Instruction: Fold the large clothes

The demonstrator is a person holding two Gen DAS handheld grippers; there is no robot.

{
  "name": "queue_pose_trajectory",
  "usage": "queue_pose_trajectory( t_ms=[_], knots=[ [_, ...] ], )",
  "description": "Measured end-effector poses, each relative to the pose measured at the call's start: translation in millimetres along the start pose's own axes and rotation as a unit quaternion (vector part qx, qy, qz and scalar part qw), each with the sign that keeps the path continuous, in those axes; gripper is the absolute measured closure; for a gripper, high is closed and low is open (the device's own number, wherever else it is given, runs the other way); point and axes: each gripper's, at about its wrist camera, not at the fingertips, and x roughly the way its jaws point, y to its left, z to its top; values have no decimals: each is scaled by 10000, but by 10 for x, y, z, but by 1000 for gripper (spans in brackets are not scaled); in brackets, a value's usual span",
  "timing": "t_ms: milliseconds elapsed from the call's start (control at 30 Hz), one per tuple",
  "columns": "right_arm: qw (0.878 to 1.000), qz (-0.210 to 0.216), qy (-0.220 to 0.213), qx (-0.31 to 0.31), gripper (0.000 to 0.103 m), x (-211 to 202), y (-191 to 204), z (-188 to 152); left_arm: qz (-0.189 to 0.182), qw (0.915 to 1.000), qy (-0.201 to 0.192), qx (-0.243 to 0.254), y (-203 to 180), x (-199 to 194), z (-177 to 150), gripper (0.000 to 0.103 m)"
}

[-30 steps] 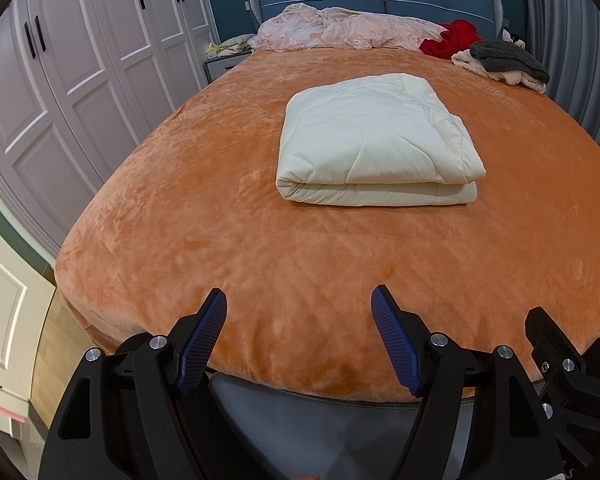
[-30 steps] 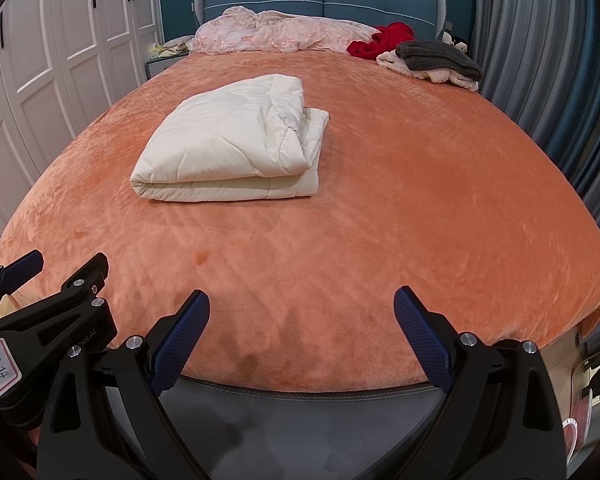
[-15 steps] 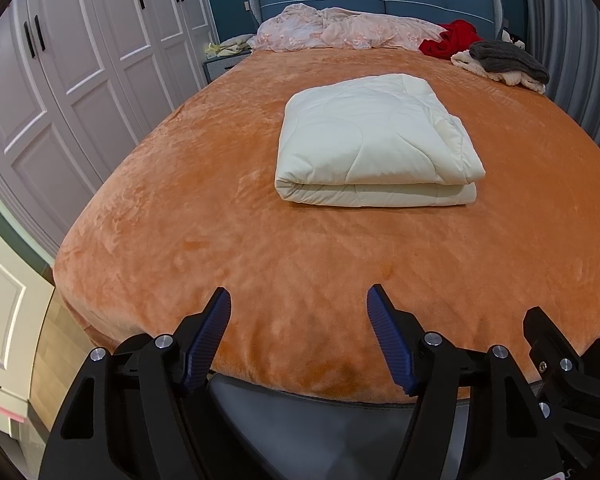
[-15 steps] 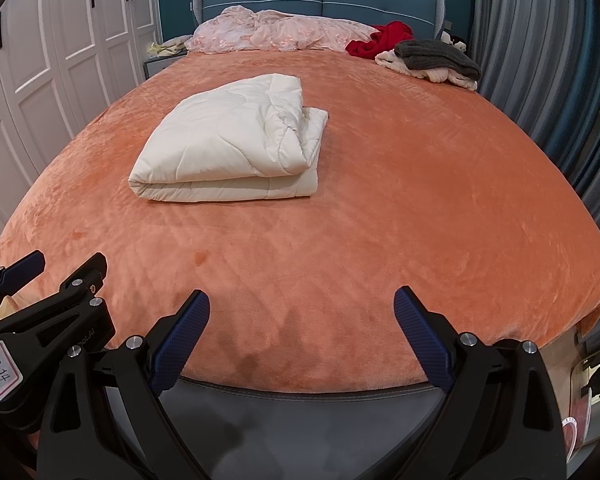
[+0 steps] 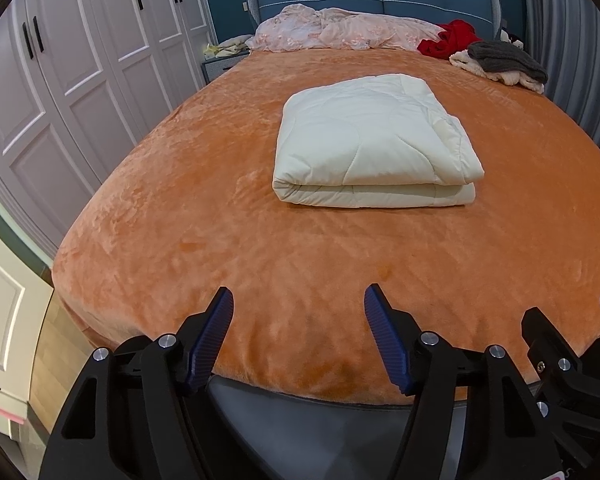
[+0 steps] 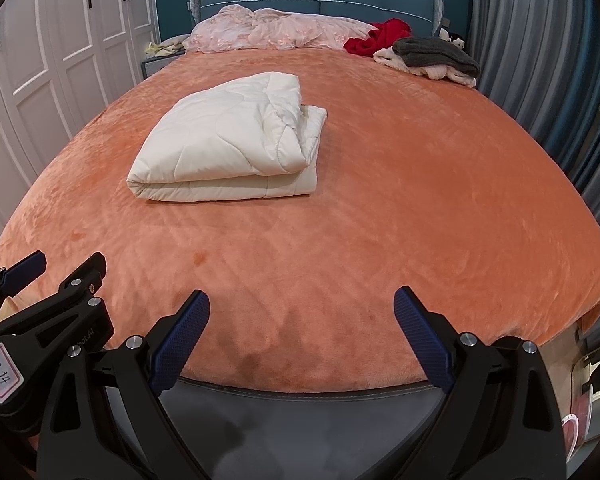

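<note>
The cream quilt (image 5: 374, 152) lies folded at 12 o'clock mid-bed (image 5: 180, 240), well apart from both grippers: left gripper (image 5: 298, 316) empty, jaws closing slightly; right gripper (image 6: 302, 320) released, unchanged, suggesting folding complete.

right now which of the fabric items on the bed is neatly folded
The cream quilt in the middle of the orange bed cover. The pink bedding, red garment and grey knit by the headboard lie crumpled in heaps.
</note>
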Motion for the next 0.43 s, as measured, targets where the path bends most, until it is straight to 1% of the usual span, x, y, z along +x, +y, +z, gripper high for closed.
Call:
queue_pose_trajectory(
  t_ms=[433],
  knots=[
    [10000,-18,-9,10,12,19,-43,12,5,10000,14,-30,-20,2,-11,40]
  ],
)
